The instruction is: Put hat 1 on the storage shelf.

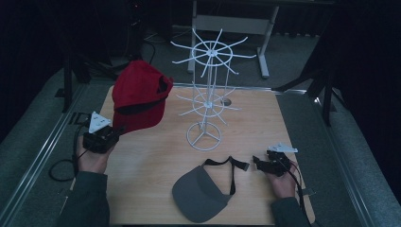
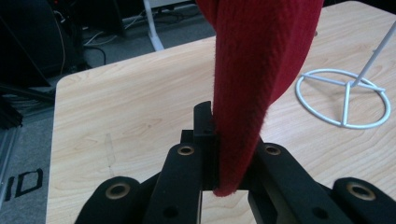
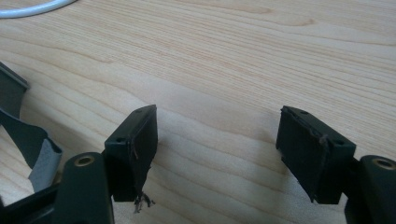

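Note:
A red cap (image 1: 139,96) hangs lifted above the table's left side, and my left gripper (image 1: 113,133) is shut on its brim. In the left gripper view the red brim (image 2: 261,70) rises from between the closed jaws, with my left gripper (image 2: 219,140) pinching its lower edge. A grey visor (image 1: 198,193) with a black strap (image 1: 231,166) lies flat at the front middle. My right gripper (image 1: 257,162) stands open just right of the strap's end. In the right gripper view my right gripper (image 3: 217,140) has bare wood between its jaws, and the strap (image 3: 28,140) lies at the left.
A white wire display rack (image 1: 208,94) with two tiers of spokes stands at the table's middle; its ring base (image 2: 343,98) lies right of the cap. The wooden table (image 1: 156,156) ends in dark floor on every side. A white desk frame (image 1: 236,23) stands behind.

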`<control>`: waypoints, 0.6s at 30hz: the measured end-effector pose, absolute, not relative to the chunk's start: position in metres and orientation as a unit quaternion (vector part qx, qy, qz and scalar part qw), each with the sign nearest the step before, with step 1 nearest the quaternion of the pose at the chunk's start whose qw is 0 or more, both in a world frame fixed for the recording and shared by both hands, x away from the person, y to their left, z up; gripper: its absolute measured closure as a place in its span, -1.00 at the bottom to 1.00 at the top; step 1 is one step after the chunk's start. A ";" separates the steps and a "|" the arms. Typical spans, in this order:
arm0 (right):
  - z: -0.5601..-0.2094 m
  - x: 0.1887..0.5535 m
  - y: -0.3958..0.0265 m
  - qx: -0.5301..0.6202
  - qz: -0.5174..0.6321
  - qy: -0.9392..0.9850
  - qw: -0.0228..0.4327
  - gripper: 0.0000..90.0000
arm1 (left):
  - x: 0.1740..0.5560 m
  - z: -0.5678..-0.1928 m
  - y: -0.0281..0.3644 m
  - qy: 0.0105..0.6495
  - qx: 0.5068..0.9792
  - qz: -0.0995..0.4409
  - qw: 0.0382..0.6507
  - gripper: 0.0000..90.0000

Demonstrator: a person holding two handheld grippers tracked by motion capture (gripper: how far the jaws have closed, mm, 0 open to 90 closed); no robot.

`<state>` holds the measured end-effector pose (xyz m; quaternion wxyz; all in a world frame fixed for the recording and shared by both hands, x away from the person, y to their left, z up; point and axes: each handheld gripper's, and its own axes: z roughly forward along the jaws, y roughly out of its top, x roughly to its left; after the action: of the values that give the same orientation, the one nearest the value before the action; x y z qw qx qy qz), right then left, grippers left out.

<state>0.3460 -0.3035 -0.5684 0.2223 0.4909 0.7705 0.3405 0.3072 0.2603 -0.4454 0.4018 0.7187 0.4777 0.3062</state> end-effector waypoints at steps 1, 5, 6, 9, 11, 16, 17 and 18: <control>-0.568 0.346 -0.303 0.491 0.341 0.771 0.222 -0.35 | 0.307 -0.445 0.260 0.478 0.718 0.306 0.402 0.91; -0.568 0.346 -0.303 0.491 0.341 0.771 0.222 -0.35 | 0.309 -0.443 0.260 0.480 0.713 0.309 0.408 0.91; -0.568 0.346 -0.304 0.491 0.341 0.771 0.222 -0.35 | 0.309 -0.442 0.260 0.480 0.712 0.309 0.409 0.91; -0.568 0.346 -0.304 0.491 0.341 0.771 0.222 -0.35 | 0.310 -0.439 0.261 0.481 0.709 0.311 0.411 0.91; -0.568 0.346 -0.304 0.491 0.341 0.771 0.222 -0.35 | 0.310 -0.438 0.261 0.480 0.709 0.313 0.412 0.91; -0.568 0.346 -0.304 0.491 0.341 0.771 0.223 -0.35 | 0.311 -0.435 0.261 0.477 0.706 0.318 0.415 0.91; -0.568 0.346 -0.304 0.491 0.341 0.771 0.222 -0.35 | 0.312 -0.434 0.261 0.477 0.706 0.319 0.415 0.91; -0.568 0.346 -0.304 0.491 0.341 0.771 0.222 -0.35 | 0.312 -0.433 0.262 0.478 0.705 0.320 0.415 0.91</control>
<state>0.3460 -0.3035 -0.5684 0.2225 0.4905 0.7707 0.3406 0.3118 0.2616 -0.4335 0.4153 0.7050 0.4778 0.3199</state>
